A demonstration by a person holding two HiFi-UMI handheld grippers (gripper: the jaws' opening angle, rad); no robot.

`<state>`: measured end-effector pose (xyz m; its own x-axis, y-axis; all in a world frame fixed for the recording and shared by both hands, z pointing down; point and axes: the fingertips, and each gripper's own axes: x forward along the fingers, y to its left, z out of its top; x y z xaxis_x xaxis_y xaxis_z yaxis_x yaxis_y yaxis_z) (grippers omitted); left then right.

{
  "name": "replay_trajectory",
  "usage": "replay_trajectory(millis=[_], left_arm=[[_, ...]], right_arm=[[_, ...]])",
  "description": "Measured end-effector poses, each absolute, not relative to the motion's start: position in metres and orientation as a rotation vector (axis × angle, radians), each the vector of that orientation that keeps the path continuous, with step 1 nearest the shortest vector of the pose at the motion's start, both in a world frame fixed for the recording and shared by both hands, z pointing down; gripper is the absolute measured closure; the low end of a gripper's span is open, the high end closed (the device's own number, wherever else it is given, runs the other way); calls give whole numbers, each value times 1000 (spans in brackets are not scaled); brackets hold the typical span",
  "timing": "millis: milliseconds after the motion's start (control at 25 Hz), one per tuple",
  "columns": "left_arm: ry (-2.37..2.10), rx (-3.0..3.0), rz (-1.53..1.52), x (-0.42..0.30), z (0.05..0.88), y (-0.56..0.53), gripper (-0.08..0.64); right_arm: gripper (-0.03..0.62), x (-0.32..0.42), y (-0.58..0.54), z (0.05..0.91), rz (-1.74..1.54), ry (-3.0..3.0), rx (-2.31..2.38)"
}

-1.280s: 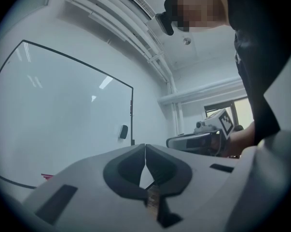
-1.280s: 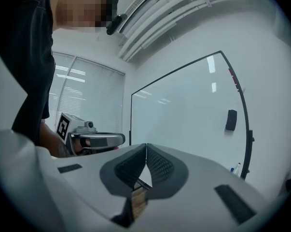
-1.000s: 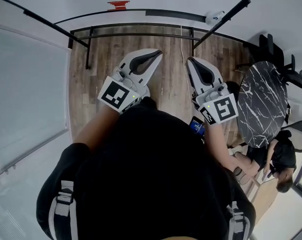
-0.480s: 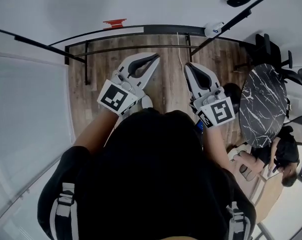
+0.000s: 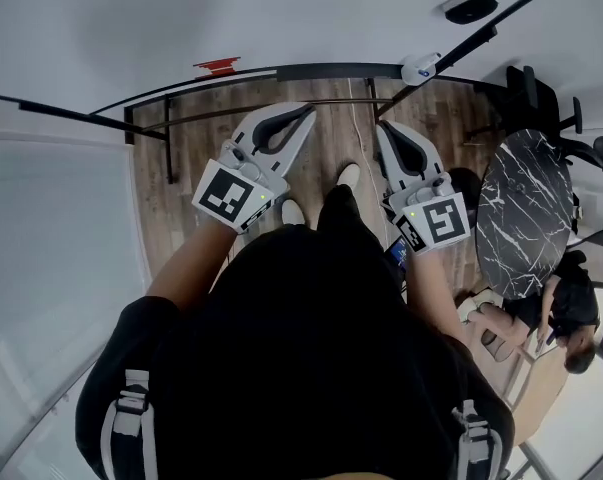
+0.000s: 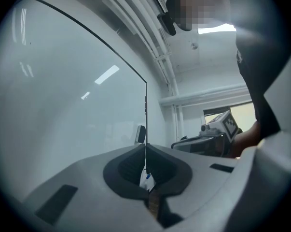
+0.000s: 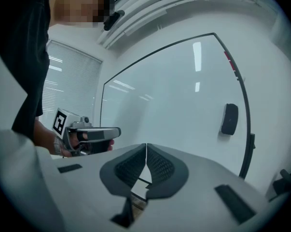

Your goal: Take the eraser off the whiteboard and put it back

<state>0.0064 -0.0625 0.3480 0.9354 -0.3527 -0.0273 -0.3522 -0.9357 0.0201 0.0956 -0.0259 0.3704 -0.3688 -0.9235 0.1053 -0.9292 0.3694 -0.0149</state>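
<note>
Before the whiteboard [image 7: 174,95], left tool [image 5: 307,113] and right tool [image 5: 384,130] point level side by side, both closed, empty.

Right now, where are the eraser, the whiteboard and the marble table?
eraser [image 7: 229,119], right gripper view, middle of its dark body
whiteboard [image 7: 174,95], right gripper view, bare white surface
marble table [image 5: 526,208], head view, its bare top

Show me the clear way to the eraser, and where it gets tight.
Free: the whiteboard is bare from its left frame to the eraser near its right frame. The floor ahead is also open, up to the board's stand. Crowded: the right side, where a table, chairs and a seated person sit close together.
</note>
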Motion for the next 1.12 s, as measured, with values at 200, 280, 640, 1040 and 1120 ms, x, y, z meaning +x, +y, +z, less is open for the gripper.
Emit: replay_trajectory(millis=[200, 280, 640, 1040, 1120], left_arm=[[-598, 3107, -49, 35, 341, -91, 554], [-620, 3116, -39, 46, 339, -102, 555], [-642, 3123, -25, 102, 336, -150, 555], [-653, 3121, -19, 136, 334, -181, 555], [-663, 3117, -17, 139, 335, -186, 554]], right_arm=[[588, 153, -62, 358, 91, -2493, 1907], [588, 174, -75, 351, 70, -2471, 1965], [570, 257, -127, 334, 61, -2373, 2142], [396, 337, -179, 333, 206, -2241, 2404], [363, 349, -189, 337, 240, -2219, 2437]])
